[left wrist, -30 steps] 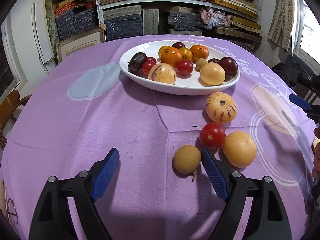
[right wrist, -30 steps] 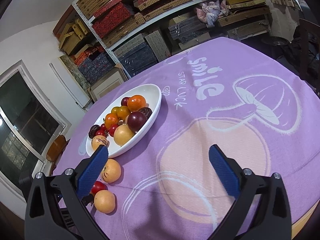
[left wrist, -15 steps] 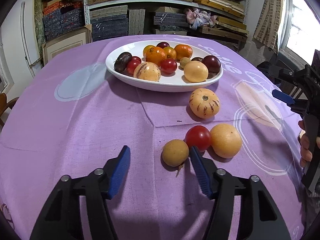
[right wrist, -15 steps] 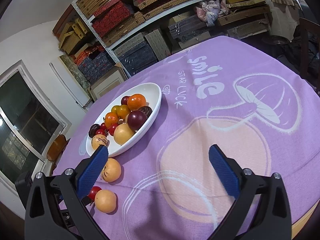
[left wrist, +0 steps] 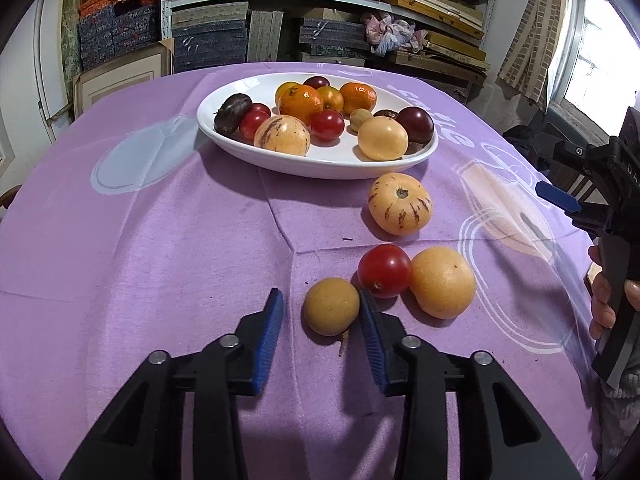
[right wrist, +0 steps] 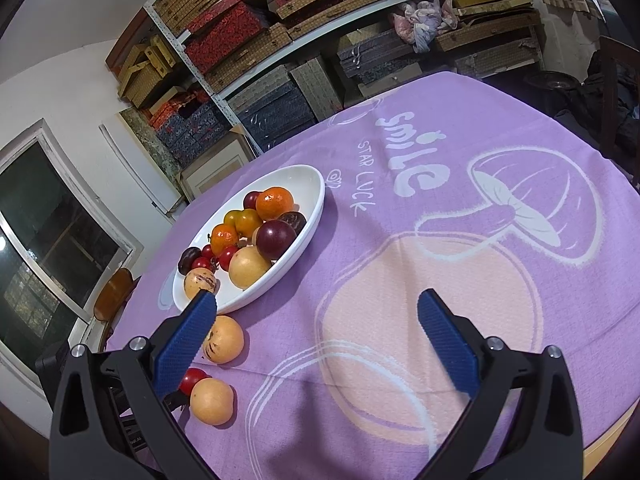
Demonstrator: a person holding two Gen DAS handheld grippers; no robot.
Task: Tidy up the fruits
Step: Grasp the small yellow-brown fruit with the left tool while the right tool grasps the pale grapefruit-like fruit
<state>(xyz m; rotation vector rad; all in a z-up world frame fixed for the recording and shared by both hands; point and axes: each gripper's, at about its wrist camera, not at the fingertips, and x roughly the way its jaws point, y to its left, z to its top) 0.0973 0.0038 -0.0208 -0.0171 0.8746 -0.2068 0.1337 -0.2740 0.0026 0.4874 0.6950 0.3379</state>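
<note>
yellow fruit [left wrist: 330,306] between left hand-held gripper [left wrist: 320,312] fingers.

Soft even daylight, bright overexposed window [left wrist: 596,48] at the right edge of the left wrist view, dark window [right wrist: 44,240] in the right wrist view, soft shadows beneath the fruit and tongs on the counter [left wrist: 160,240], strong fisheye curvature, black vignetted corners, centre sharp.
</note>
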